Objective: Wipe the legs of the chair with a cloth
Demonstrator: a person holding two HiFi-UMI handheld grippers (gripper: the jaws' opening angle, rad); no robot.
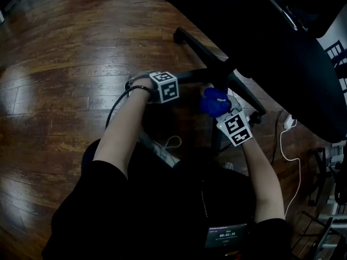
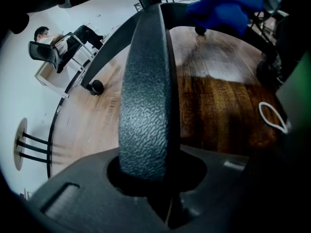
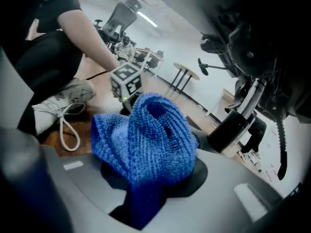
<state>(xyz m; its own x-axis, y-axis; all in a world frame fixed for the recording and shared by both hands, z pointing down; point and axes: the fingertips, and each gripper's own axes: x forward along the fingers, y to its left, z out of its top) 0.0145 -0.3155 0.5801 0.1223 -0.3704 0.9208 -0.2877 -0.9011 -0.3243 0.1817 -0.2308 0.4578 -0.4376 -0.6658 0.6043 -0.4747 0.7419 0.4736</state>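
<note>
The black chair's base has several spoke legs on a wooden floor. My left gripper is shut on one textured black leg, which rises out from between the jaws in the left gripper view. My right gripper is shut on a bunched blue cloth, held just right of the left gripper and near the base's hub. From the head view the cloth shows beside the legs. It also appears at the top of the left gripper view as a blue cloth. The left gripper's marker cube sits behind the cloth.
The dark chair seat overhangs the upper right. The chair's centre column stands right of the cloth. A castor ends another leg. A white cable lies on the floor at right. My shoe with white laces is close by.
</note>
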